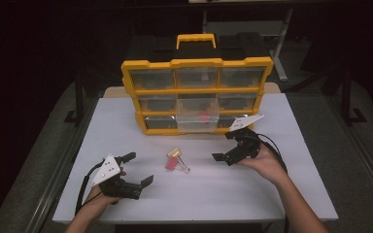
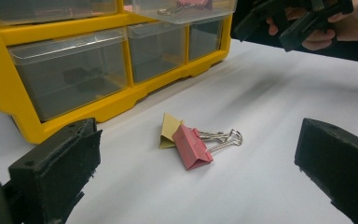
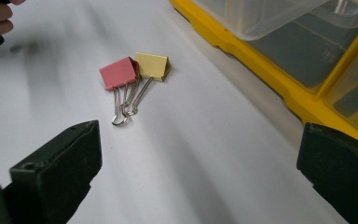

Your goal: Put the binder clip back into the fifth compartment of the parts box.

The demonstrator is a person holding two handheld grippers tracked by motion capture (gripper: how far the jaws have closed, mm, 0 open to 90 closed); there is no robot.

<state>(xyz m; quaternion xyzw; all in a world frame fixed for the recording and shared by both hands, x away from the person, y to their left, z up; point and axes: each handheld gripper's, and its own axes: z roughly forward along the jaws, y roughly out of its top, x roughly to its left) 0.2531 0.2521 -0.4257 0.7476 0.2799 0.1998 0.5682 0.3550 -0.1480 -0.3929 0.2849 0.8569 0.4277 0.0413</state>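
Observation:
Two binder clips lie side by side at the middle of the white table (image 1: 204,189): a pink clip (image 1: 171,163) (image 2: 191,147) (image 3: 118,73) and a yellow clip (image 1: 174,153) (image 2: 168,130) (image 3: 153,66), wire handles touching. Behind them stands a yellow organizer (image 1: 196,94) (image 2: 51,74) (image 3: 279,70) of clear drawers; its middle bottom drawer (image 1: 197,121) is pulled out with something pink inside. My left gripper (image 1: 140,169) (image 2: 196,177) is open, near-left of the clips. My right gripper (image 1: 227,145) (image 3: 200,172) is open, right of them, empty.
The organizer has a yellow handle (image 1: 196,40) on top and fills the back of the table. Dark floor and table legs lie beyond. Bare white tabletop surrounds the clips in front and at both sides.

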